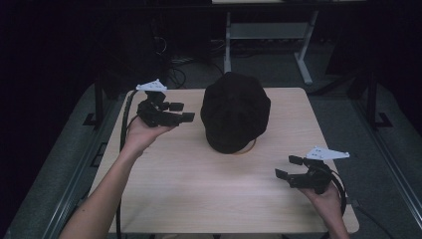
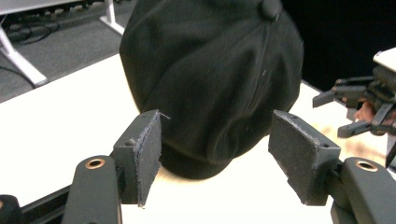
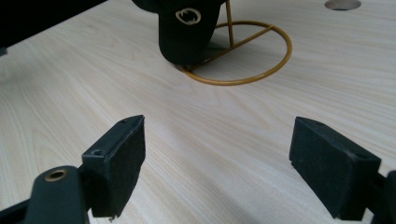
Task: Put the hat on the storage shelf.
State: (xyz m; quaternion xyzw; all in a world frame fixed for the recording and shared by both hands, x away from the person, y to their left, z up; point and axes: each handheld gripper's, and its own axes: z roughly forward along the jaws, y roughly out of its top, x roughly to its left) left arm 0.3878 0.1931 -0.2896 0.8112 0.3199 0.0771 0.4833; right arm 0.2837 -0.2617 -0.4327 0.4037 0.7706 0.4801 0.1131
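A black cap (image 1: 235, 110) sits on a gold wire stand (image 1: 247, 148) in the middle of the light wooden table (image 1: 199, 184). My left gripper (image 1: 182, 111) is held just left of the cap, its jaws pointing at the cap's side, open with nothing between the pads. The left gripper view has the cap (image 2: 215, 79) close ahead of my open left gripper (image 2: 215, 163), not touching. My right gripper (image 1: 287, 167) hovers open near the front right of the table. In the right gripper view the stand's ring base (image 3: 243, 56) and the cap's brim (image 3: 187, 28) lie beyond my right gripper (image 3: 217, 163).
A white desk frame (image 1: 268, 35) and cables stand on the dark floor behind the table. Metal rails run along both table sides. A round hole (image 3: 342, 4) is in the tabletop past the stand.
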